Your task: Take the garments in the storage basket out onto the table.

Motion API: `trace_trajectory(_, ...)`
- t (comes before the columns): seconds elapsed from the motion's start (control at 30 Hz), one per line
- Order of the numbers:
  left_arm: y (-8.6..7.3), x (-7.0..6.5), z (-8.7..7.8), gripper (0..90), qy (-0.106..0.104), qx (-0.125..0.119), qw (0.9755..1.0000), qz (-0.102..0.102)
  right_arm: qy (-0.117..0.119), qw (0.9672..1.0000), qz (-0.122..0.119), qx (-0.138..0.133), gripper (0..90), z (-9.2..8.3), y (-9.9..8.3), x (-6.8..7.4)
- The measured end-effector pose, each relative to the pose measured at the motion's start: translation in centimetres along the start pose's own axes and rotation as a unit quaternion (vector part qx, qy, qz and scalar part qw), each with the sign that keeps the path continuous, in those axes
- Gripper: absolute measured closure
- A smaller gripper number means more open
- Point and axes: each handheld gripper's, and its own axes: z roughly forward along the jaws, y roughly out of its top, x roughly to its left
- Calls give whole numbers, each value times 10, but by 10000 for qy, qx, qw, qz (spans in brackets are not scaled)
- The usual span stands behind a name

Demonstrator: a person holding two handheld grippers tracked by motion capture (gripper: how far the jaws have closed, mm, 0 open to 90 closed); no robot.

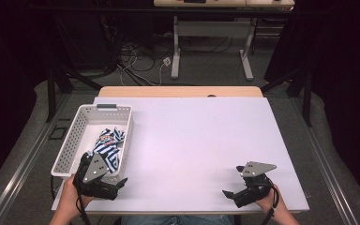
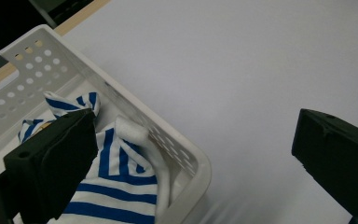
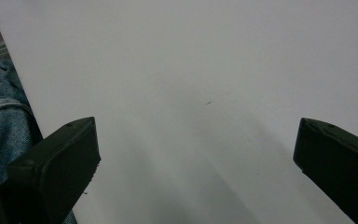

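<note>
1. Status: I read the striped cloth point(image 1: 108, 146) as lying bunched inside the white basket point(image 1: 71, 140) at the desk's point(image 1: 201, 140) left side; nothing lies on the bare desk.
2. My left tongs point(image 1: 115, 186) hang wide open and empty by the basket's near corner.
3. My right tongs point(image 1: 232, 187) rest wide open, holding nothing, over the near right desk.
4. Judgement: either the cloth is stowed or removal is not yet begun; I cannot tell which.

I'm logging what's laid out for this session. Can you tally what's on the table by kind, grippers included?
White perforated basket: 1
Blue-and-white striped cloth, bunched inside the basket; whether it is one piece or more cannot be told: 1
Black two-jaw grippers, left gripper and right gripper, both with jaws apart: 2
Total: 4
</note>
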Motion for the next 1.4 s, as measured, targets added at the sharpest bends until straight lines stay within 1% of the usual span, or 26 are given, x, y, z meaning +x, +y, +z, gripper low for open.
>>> trace_trajectory(0.03,0,1,0,2,-21,-23,10000,-62,0,10000,0,0,0,0,0,0)
trace_trajectory(0.07,0,3,0,2,24,-5,10000,-15,7,10000,10,15,0,0,0,0)
trace_trajectory(0.1,1,3,0,2,-11,0,10000,-77,19,10000,-3,35,0,0,0,0)
trace_trajectory(0.13,1,7,0,2,22,3,10000,-54,10,10000,0,43,0,0,0,0)
trace_trajectory(0.17,1,7,0,2,22,3,10000,-54,1,10000,6,13,0,0,0,0)
trace_trajectory(0.2,1,9,1,2,16,-1,9999,-104,5,10000,6,15,0,0,0,0)
trace_trajectory(0.23,1,11,1,2,44,38,10000,-69,16,10000,5,22,0,0,0,0)
trace_trajectory(0.27,1,11,1,2,38,43,9999,-116,6,10000,9,20,0,0,0,0)
trace_trajectory(0.3,1,11,1,2,38,43,9999,-116,14,10000,17,18,0,1,0,0)
trace_trajectory(0.4,2,17,2,1,106,94,9999,-75,7,10000,19,21,0,1,0,0)
trace_trajectory(0.43,2,18,2,2,98,79,9998,-140,28,10000,-20,25,0,1,0,-1)
trace_trajectory(0.6,4,26,3,2,163,78,9997,-179,27,10000,-43,35,0,1,0,-1)
trace_trajectory(0.63,5,29,3,2,159,125,9997,-135,20,10000,-43,33,0,1,0,-1)
trace_trajectory(0.67,5,31,4,2,195,145,9996,-147,18,10000,-42,32,0,1,0,-1)
trace_trajectory(0.7,5,31,4,2,195,145,9996,-147,4,10000,-31,36,0,1,0,0)
trace_trajectory(0.87,8,40,7,2,168,223,9995,-165,12,10000,-53,31,0,1,0,-1)
trace_trajectory(0.9,8,42,8,1,176,244,9994,-195,-7,10000,-59,44,0,0,1,0)
trace_trajectory(0.97,9,46,10,2,205,305,9992,-160,-6,10000,-47,41,1,1,0,0)
trace_trajectory(1.0,9,48,10,1,253,353,9990,-140,17,10000,-40,32,0,1,0,0)
trace_trajectory(1.1,9,55,12,1,324,413,9985,-158,24,10000,-32,89,0,1,0,-1)
trace_trajectory(1.13,10,57,13,1,342,416,9984,-193,24,10000,-32,89,0,1,0,-1)
trace_trajectory(1.23,11,63,16,1,389,499,9978,-189,1,10000,-32,59,0,1,0,0)
trace_trajectory(1.27,12,67,18,1,376,573,9975,-156,-1,10000,-36,60,0,1,0,0)
trace_trajectory(1.3,12,67,18,1,376,573,9975,-156,8,10000,-34,47,0,1,0,0)
trace_trajectory(1.33,12,68,20,1,361,590,9974,-201,8,10000,-34,47,0,1,0,0)
trace_trajectory(1.4,12,70,23,1,346,642,9972,-171,7,10000,-31,45,1,1,0,0)
